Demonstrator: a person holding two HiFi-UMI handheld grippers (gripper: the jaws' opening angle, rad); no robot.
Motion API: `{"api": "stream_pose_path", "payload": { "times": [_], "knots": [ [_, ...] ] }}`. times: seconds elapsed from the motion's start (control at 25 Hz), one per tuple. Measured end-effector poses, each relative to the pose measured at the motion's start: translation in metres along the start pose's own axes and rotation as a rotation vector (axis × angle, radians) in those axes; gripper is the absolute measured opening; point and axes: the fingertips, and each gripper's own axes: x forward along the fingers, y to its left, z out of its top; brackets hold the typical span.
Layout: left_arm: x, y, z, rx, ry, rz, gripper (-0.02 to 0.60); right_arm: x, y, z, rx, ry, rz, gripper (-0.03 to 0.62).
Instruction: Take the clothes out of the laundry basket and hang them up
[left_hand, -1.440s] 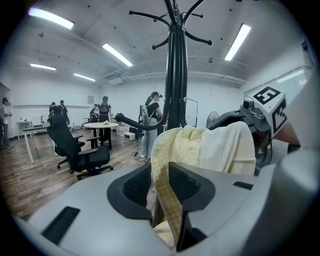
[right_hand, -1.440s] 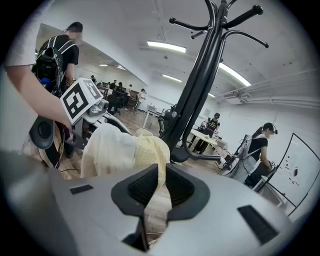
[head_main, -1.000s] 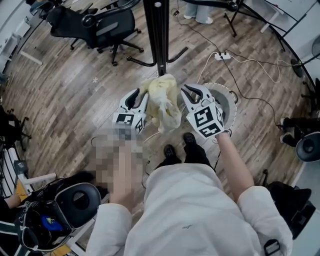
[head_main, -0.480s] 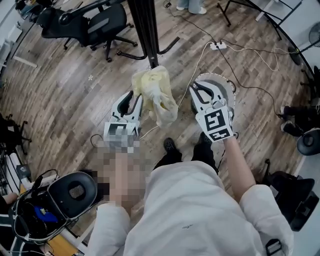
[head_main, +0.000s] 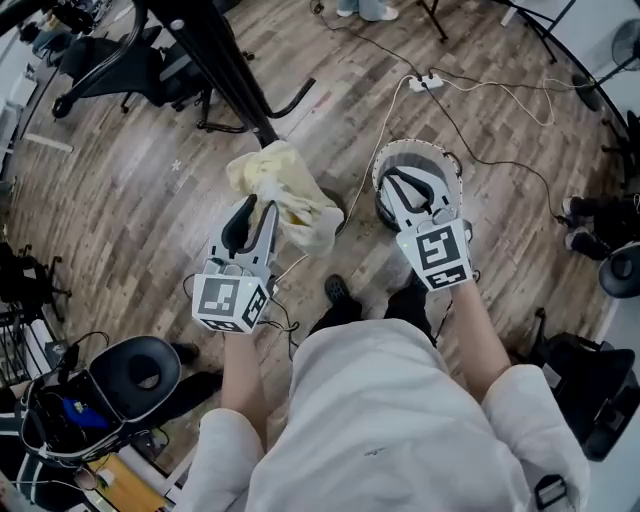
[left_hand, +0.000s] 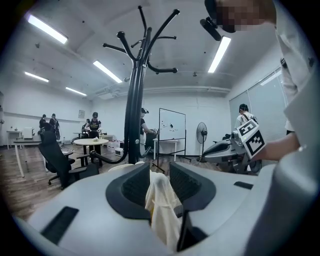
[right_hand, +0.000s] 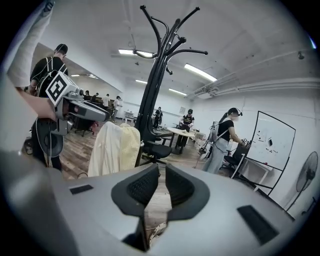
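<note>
Right gripper (head_main: 408, 185), closing empty, has drawn away; left gripper (head_main: 255, 212) clamps yellow garment (head_main: 282, 183).

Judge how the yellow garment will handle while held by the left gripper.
Likely floppy: the garment hangs in bunched folds from the left gripper. Probably light, since a pinch on one thin fold seems to carry it all. It may swing or slip, as only a small bit sits between the jaws.
</note>
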Motion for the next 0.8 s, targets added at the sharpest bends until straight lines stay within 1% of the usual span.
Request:
{"api": "stream_pose_path", "payload": {
  "times": [0.16,0.36,0.56,0.8],
  "knots": [
    [0.009,-0.027,0.011,0.019,0.003,0.020,0.132,-0.017,-0.024,-0.016,0.014,-0.001,0.011,0.052],
    [0.026,-0.079,0.013,0.028,0.003,0.036,0.127,-0.048,-0.062,-0.040,0.014,-0.014,0.019,0.051],
    [0.057,-0.134,0.010,0.007,0.011,0.014,0.120,-0.079,-0.105,-0.068,0.019,-0.007,0.013,0.050],
    [0.107,-0.195,0.003,-0.004,0.041,-0.034,0.117,-0.107,-0.152,-0.108,0.037,0.015,0.007,0.046]
  ]
}}
